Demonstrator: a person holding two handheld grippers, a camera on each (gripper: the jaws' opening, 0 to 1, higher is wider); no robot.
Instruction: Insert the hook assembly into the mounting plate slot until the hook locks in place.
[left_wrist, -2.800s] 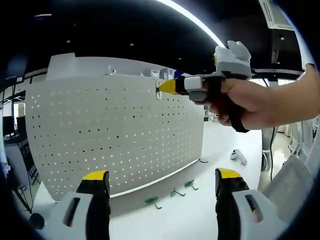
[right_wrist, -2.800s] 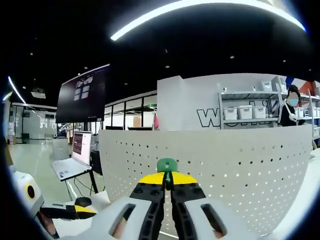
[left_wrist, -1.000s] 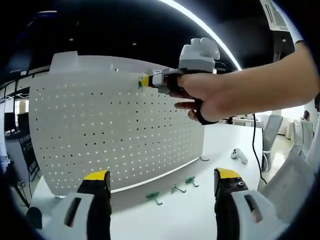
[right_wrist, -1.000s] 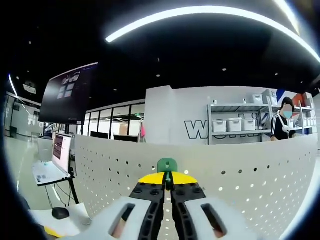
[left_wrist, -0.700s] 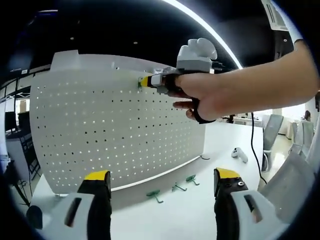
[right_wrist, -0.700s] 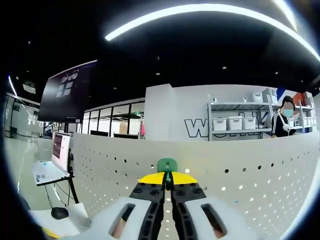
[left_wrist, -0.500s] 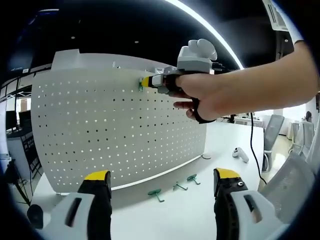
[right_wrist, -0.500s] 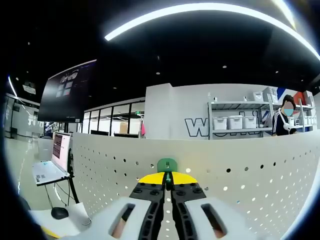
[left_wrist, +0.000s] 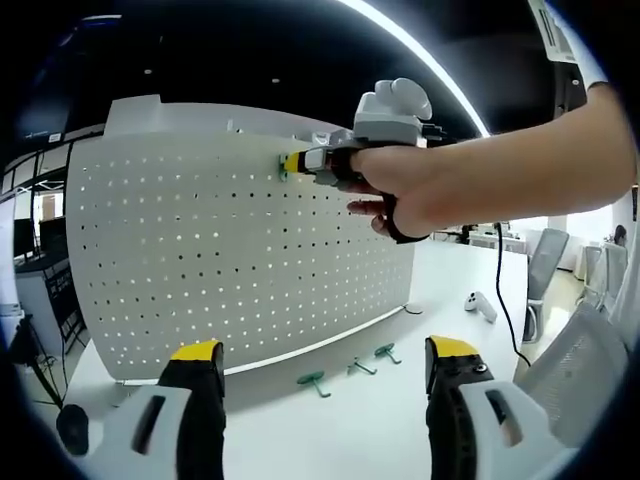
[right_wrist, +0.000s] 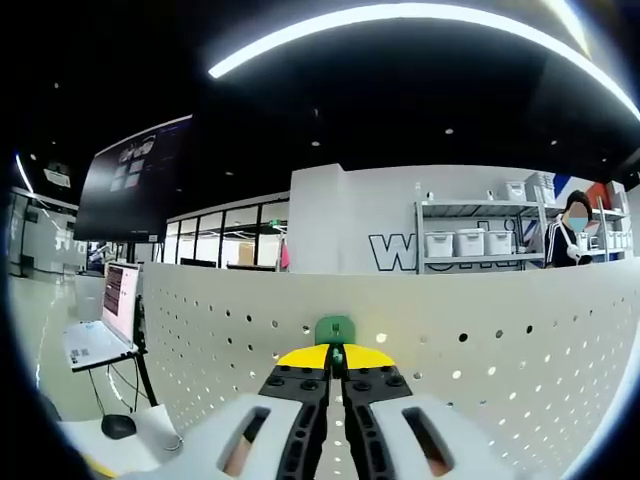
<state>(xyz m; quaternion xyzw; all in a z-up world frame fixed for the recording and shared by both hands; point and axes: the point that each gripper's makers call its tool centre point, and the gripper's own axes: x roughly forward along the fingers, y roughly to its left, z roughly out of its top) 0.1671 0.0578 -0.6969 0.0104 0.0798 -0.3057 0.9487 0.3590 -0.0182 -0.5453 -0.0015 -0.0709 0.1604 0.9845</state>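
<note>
In the left gripper view we find the left claw released, its two yellow-tipped jaws standing wide apart and holding nothing above the white tabletop. The white pegboard (the mounting plate, as we read the task) stands upright on that tabletop. Near its top edge the right claw, carried in a person's hand, presses a green hook against the perforated face. Three spare green hooks lie on the tabletop just in front of the board's foot. A white controller rests further off to the right.

In the right gripper view we find the right claw clenched on the green hook, whose rounded head rises just above the closed yellow tips. The hook sits against the pegboard in its upper rows; whether its prongs have entered the holes we cannot tell.

We judge the hook to be a small, light, stiff plastic part, likely smooth enough to twist in a loose grip. The best hold appears to be the present one, across the flat head, leaving the rear prongs free. Seating should call for a square, firm push; an angled push could make the prongs miss or tip the free-standing board.
</note>
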